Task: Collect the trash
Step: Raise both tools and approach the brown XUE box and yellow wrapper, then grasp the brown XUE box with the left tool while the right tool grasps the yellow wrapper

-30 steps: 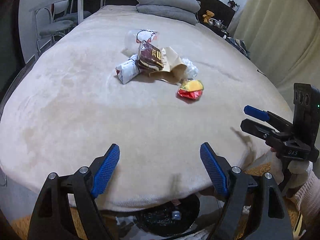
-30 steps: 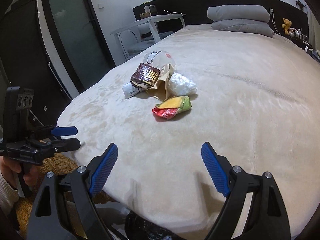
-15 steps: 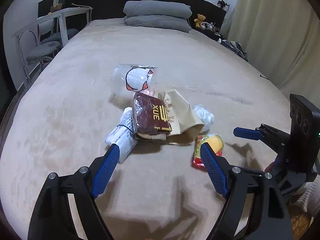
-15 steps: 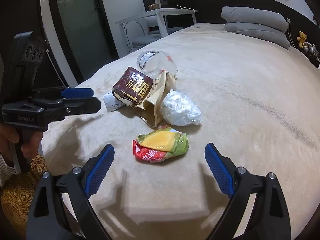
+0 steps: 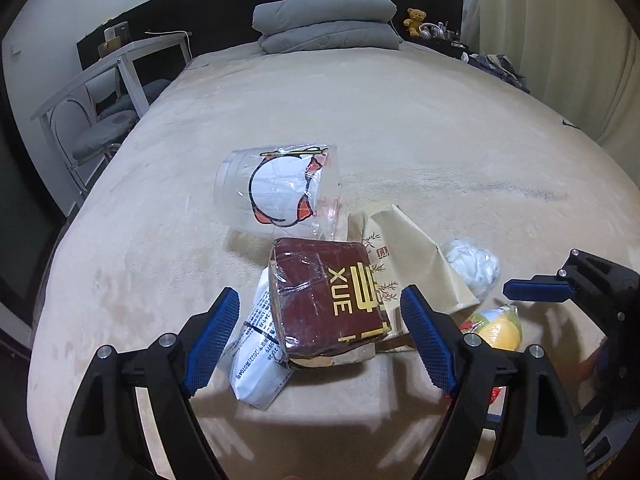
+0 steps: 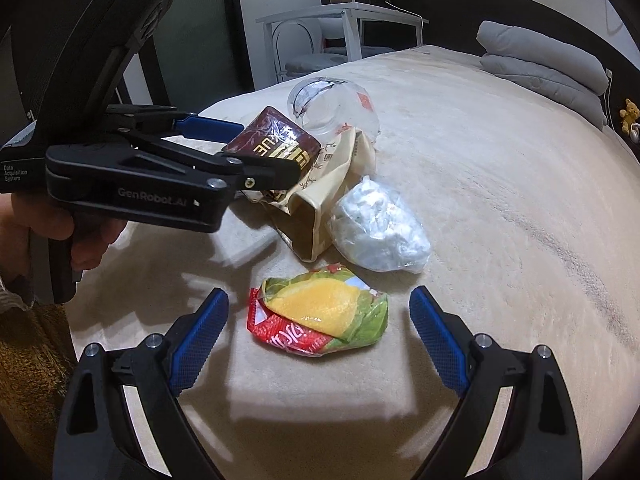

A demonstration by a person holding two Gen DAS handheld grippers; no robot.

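Observation:
A pile of trash lies on the beige bed (image 5: 400, 120). It holds a brown packet (image 5: 328, 296) marked XUE, a white printed packet (image 5: 256, 364), a clear printed cup (image 5: 280, 188) on its side, a beige paper bag (image 5: 408, 256) and a clear bag of white tissue (image 5: 474, 264). My left gripper (image 5: 319, 293) is open, its blue pads either side of the brown packet without touching it. A yellow, green and red snack wrapper (image 6: 320, 316) lies apart in front. It sits between the pads of my open right gripper (image 6: 319, 294), which do not press on it.
Grey pillows (image 5: 324, 20) are stacked at the head of the bed. A white table and a chair (image 5: 120, 76) stand off its left side, and a curtain (image 5: 560, 40) hangs on the right. A hand (image 6: 60, 236) holds the left gripper (image 6: 240, 148) over the pile.
Both grippers have moved forward from the bed's near edge to the trash pile. The left now frames the brown packet and the right frames the snack wrapper. Both stay open.

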